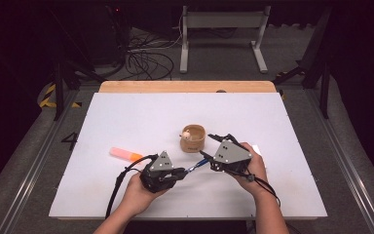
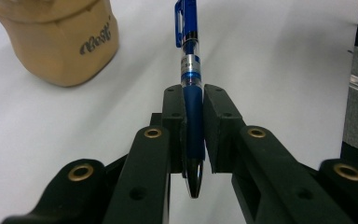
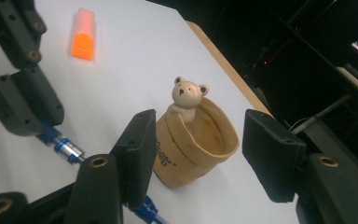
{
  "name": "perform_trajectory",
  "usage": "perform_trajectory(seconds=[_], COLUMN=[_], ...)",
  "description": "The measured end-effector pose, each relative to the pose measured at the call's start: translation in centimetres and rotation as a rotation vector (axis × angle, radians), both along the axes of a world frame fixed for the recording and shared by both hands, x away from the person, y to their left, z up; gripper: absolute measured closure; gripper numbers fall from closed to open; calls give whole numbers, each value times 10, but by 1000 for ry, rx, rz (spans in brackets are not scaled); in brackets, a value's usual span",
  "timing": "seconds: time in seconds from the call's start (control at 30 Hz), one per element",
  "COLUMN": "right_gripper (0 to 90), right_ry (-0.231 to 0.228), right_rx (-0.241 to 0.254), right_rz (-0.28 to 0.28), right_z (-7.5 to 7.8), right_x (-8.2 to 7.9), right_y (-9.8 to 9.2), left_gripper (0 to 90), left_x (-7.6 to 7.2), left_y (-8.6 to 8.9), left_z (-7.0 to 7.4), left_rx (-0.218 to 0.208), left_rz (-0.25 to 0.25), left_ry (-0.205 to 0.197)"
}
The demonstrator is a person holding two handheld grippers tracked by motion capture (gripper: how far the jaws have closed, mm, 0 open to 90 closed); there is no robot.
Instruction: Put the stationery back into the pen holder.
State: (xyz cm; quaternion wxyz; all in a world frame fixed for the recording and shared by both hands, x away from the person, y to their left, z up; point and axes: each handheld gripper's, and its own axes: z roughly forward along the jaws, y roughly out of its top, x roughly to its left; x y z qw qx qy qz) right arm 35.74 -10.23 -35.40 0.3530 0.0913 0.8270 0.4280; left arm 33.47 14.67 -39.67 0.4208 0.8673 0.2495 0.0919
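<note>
**Blue pen could slip or knock the cup over**

Blue is the colour of the pen [image 2: 193, 126], and it sits tight between the 2 black jaws of the left gripper [image 1: 180, 172]. The jaws are pressed together on the dark rubber part near the tip. The pen's long end, with its clip, sticks out past the jaws and hangs in the air above the white table [image 1: 141, 117], pointing toward the cup.

Just past it is the right gripper [image 3: 196, 154]. Its 2 jaws stand apart, 1 on each side of the tan cup [image 3: 193, 144], and there looks to be a gap between the pads and the cup. The cup stands upright and has a small bear [image 3: 186, 95] on its rim.

What could go wrong? The pen is held by a short bit only, so a bump on the rim could twist it or push it out of the grip. The cup looks soft and light. If the right jaws squeeze too hard, its mouth may fold shut. If they do not hold it at all, the pen could tip it.

Farther off lies an orange marker [image 1: 125, 154], well apart from both hands.
</note>
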Motion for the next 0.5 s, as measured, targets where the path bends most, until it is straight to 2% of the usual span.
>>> perform_trajectory(seconds=[0.23, 0.5], right_gripper=[521, 563], right_ry=[-39, -117], right_rx=[-49, -141], right_rz=[33, 70], right_z=[-2, -6], right_x=[-3, -9], right_y=[4, 11], left_gripper=[798, 798], left_x=[5, 10], left_y=[1, -1], left_z=[12, 25], left_rx=[1, -5], left_rz=[-12, -27], left_ry=[-7, -14])
